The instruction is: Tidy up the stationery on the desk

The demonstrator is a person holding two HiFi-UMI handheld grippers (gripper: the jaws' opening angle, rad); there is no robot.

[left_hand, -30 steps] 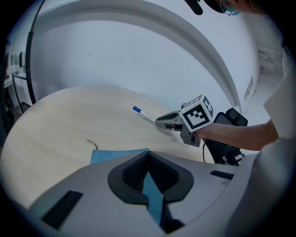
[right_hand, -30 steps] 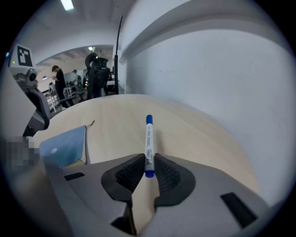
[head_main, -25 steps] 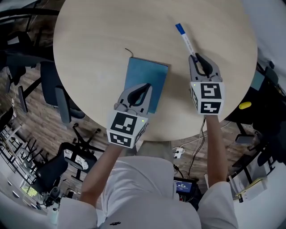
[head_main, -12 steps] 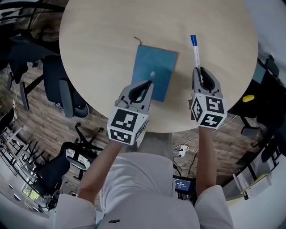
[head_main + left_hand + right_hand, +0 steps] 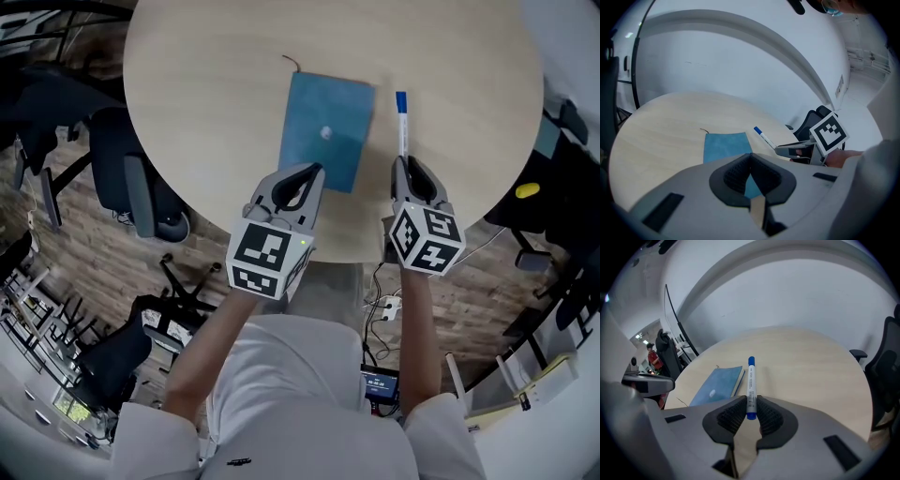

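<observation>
Head view: a round, pale wood table (image 5: 206,84) holds a blue notebook (image 5: 323,131) lying flat near the person's side. The left gripper (image 5: 298,183) points at the notebook's near edge, its tips over the near left corner. The right gripper (image 5: 411,173) is just right of the notebook and holds a white marker pen (image 5: 401,122) with a blue cap. The pen points away from the person, alongside the notebook's right edge and just apart from it. Dark office chairs (image 5: 131,187) stand on the floor at the left.

Left gripper view: the 2 jaws of the left gripper (image 5: 750,161) are pressed together. Blue shows through the gap behind the tips, but I cannot tell whether the tips pinch the cover. The notebook (image 5: 724,146) lies flat on the table (image 5: 656,126) just beyond them. At the right, the right gripper (image 5: 780,148) holds the pen (image 5: 764,137) by its near end.

Right gripper view: the right gripper (image 5: 750,416) clamps the pen (image 5: 751,385) between its ribbed pads at the blue rear end. The barrel runs straight ahead with the cap farthest away. The notebook (image 5: 717,385) lies closed just left of the pen on the table (image 5: 811,362).
</observation>
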